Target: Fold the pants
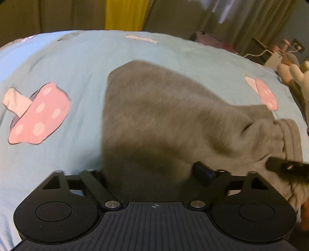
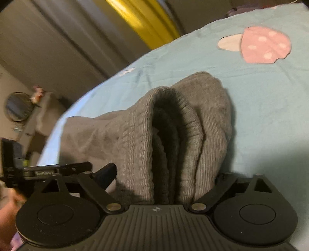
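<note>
Grey pants (image 1: 166,119) lie on a light blue bedsheet (image 1: 77,63) printed with pink mushrooms. In the left wrist view the cloth runs between the fingers of my left gripper (image 1: 152,173), which is shut on the pants; only its right finger (image 1: 202,171) shows. The other gripper's finger (image 1: 285,166) pokes in at the right by the ribbed waistband (image 1: 289,139). In the right wrist view my right gripper (image 2: 164,173) is shut on the bunched ribbed waistband (image 2: 170,135), which fills the gap between its fingers. The left gripper's finger (image 2: 63,168) shows at the left.
Curtains with a yellow strip (image 1: 125,15) hang behind the bed. Plush toys (image 1: 297,75) and small furniture (image 1: 270,54) sit at the bed's right edge. A round mirror (image 2: 18,106) stands on a dresser beyond the bed.
</note>
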### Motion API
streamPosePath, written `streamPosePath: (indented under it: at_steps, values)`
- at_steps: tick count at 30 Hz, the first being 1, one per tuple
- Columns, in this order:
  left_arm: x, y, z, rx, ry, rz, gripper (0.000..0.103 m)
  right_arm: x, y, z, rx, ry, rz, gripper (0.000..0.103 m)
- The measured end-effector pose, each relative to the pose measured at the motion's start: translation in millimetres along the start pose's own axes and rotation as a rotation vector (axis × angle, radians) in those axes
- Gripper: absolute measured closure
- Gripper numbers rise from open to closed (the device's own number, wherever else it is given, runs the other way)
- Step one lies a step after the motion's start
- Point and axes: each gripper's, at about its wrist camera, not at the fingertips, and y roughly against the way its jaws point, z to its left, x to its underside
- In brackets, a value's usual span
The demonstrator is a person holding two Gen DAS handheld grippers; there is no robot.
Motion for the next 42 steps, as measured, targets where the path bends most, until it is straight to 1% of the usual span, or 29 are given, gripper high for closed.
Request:
streamPosePath:
  at_steps: [1, 2, 4, 6, 9, 12, 14, 15, 16, 17, 18, 19, 20, 21, 22, 23, 25, 27, 28, 29, 30, 31, 33, 35, 36, 37, 39, 40, 42]
  values:
    - [-3.2, 3.3, -7.9, -0.023, -0.013, -0.004, 0.038, 0.6, 2.5, 2.5, 0.022, 0.006, -0.011, 0.037]
    - [-4.5, 7.9, -13.5, -0.032, -0.03, -0.01, 0.044, 1.8, 6.6, 7.9, 0.027, 0.018, -0.023, 0.04]
    - [-7.6, 21.9, -20.1, -0.037, -0.054, -0.036, 0.066, 2.1, 17.9, 16.0, 0.007, 0.034, -0.056, 0.045]
    - [-14.0, 36.4, -19.8, -0.004, -0.025, -0.061, 0.069, -2.5, 31.0, 27.3, -0.017, 0.058, -0.095, 0.046]
    - [-29.8, 59.5, -21.9, 0.053, 0.008, -0.129, 0.071, -17.6, 48.1, 37.4, -0.05, 0.071, -0.153, 0.047]
    - [-53.3, 74.9, -35.3, 0.085, 0.008, -0.189, 0.071, -42.4, 68.1, 35.7, -0.051, 0.047, -0.222, 0.047]
    - [-69.5, 80.7, -45.2, 0.117, 0.007, -0.217, 0.071, -59.9, 80.4, 31.0, -0.03, 0.045, -0.253, 0.047]
    - [-76.0, 82.4, -50.7, 0.13, 0.0, -0.222, 0.07, -68.4, 86.2, 28.0, -0.018, 0.044, -0.266, 0.046]
    - [-83.4, 81.3, -57.2, 0.129, -0.02, -0.222, 0.064, -74.8, 88.3, 25.5, -0.01, 0.032, -0.272, 0.044]
    - [-89.9, 78.3, -64.7, 0.094, -0.039, -0.219, 0.057, -81.3, 89.5, 22.1, 0.004, 0.024, -0.271, 0.036]
    - [-93.7, 74.6, -70.9, 0.033, -0.056, -0.219, 0.042, -87.1, 89.6, 17.9, 0.039, 0.021, -0.263, 0.03]
    - [-96.5, 70.2, -77.3, -0.088, -0.074, -0.235, 0.032, -91.3, 88.7, 14.4, 0.121, 0.02, -0.255, 0.018]
    - [-95.3, 67.5, -82.1, -0.183, -0.099, -0.249, 0.031, -90.9, 88.0, 14.0, 0.232, 0.02, -0.266, 0.014]
    - [-89.9, 65.7, -86.8, -0.233, -0.142, -0.252, 0.029, -86.1, 89.7, 13.4, 0.348, 0.034, -0.299, 0.014]
    - [-82.5, 62.5, -89.9, -0.236, -0.189, -0.236, 0.026, -79.3, 93.6, 11.4, 0.403, 0.058, -0.327, 0.011]
    - [-72.4, 58.3, -91.6, -0.22, -0.224, -0.215, 0.025, -72.9, 94.9, 10.3, 0.419, 0.08, -0.334, 0.008]
    - [-48.9, 47.7, -94.0, -0.219, -0.261, -0.181, 0.018, -59.1, 93.7, 4.2, 0.389, 0.075, -0.312, 0.007]
    - [-26.0, 31.2, -92.2, -0.237, -0.289, -0.127, 0.018, -46.5, 90.1, -3.8, 0.373, 0.056, -0.282, 0.007]
    - [-15.1, 19.6, -89.6, -0.251, -0.294, -0.085, 0.019, -39.6, 86.8, -8.7, 0.386, 0.06, -0.262, 0.007]
    - [-4.6, 12.7, -88.4, -0.276, -0.296, -0.07, 0.018, -33.9, 80.7, -11.9, 0.427, 0.07, -0.24, 0.007]
    - [6.2, 9.9, -88.1, -0.298, -0.305, -0.079, 0.017, -28.1, 72.8, -15.9, 0.491, 0.091, -0.206, 0.005]
    - [13.2, 9.7, -87.6, -0.314, -0.318, -0.096, 0.016, -23.5, 72.4, -18.5, 0.498, 0.107, -0.2, 0.005]
    - [17.9, 17.0, -86.2, -0.321, -0.322, -0.116, 0.016, -13.3, 79.0, -18.6, 0.491, 0.123, -0.236, 0.005]
    - [16.7, 19.4, -84.3, -0.322, -0.31, -0.109, 0.016, -11.2, 84.6, -14.6, 0.507, 0.13, -0.244, 0.005]
    - [15.4, 18.9, -82.1, -0.329, -0.295, -0.1, 0.014, -11.4, 83.4, -15.0, 0.516, 0.135, -0.243, 0.004]
    - [18.2, 17.4, -80.0, -0.333, -0.272, -0.088, 0.014, -10.9, 81.0, -15.5, 0.536, 0.148, -0.233, 0.004]
    - [16.9, 17.7, -77.3, -0.332, -0.225, -0.078, 0.014, -8.2, 78.7, -11.6, 0.545, 0.161, -0.217, 0.004]
    - [18.3, 20.8, -77.1, -0.33, -0.213, -0.081, 0.014, -7.0, 76.0, -10.5, 0.554, 0.174, -0.196, 0.004]
    - [22.2, 24.0, -78.1, -0.351, -0.218, -0.084, 0.011, -2.8, 74.0, -10.3, 0.559, 0.195, -0.194, 0.004]
